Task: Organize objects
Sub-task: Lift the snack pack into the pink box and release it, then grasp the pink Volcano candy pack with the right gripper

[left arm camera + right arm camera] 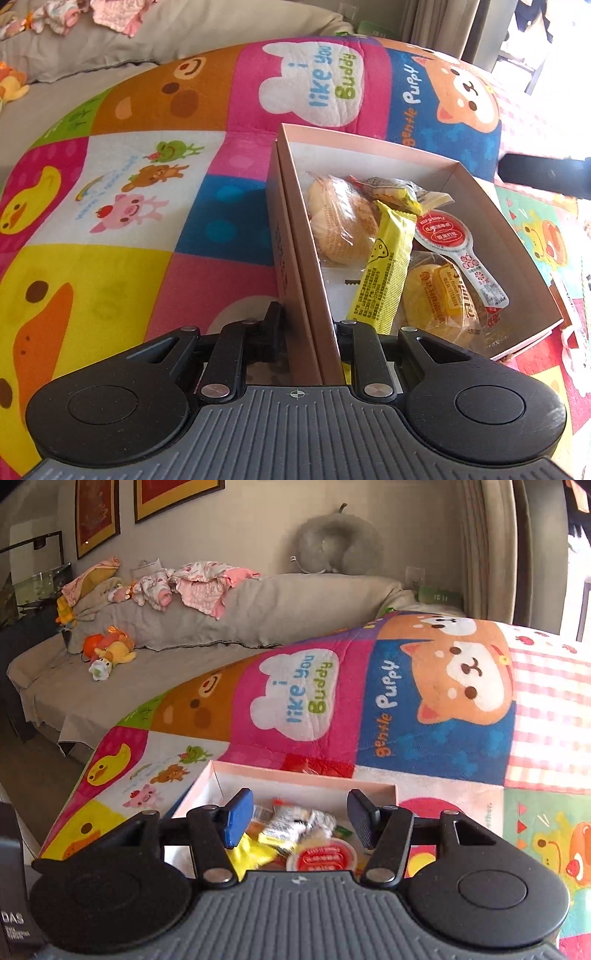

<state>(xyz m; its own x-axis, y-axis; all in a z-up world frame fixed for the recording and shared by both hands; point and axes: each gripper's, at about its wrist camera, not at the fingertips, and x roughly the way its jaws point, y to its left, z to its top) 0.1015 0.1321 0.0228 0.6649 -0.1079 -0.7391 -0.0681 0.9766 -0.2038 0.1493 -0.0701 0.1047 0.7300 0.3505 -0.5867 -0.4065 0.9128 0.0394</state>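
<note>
A pink cardboard box (369, 147) lies on a colourful cartoon blanket (147, 184). It holds wrapped buns (340, 225), a yellow snack stick (384, 266), a red-lidded sauce cup (443, 230) and a yellow wrapped cake (439, 299). My left gripper (308, 325) is shut on the box's left wall, one finger outside and one inside. My right gripper (297, 819) is open and empty, hovering just above the box (221, 771) and its snacks (291, 823).
A grey sofa (184, 635) with baby clothes (192, 583) and plush toys (107, 653) stands behind the blanket. A dark object (543, 173) lies past the box's right side. A dark carton (14, 886) sits at the left edge.
</note>
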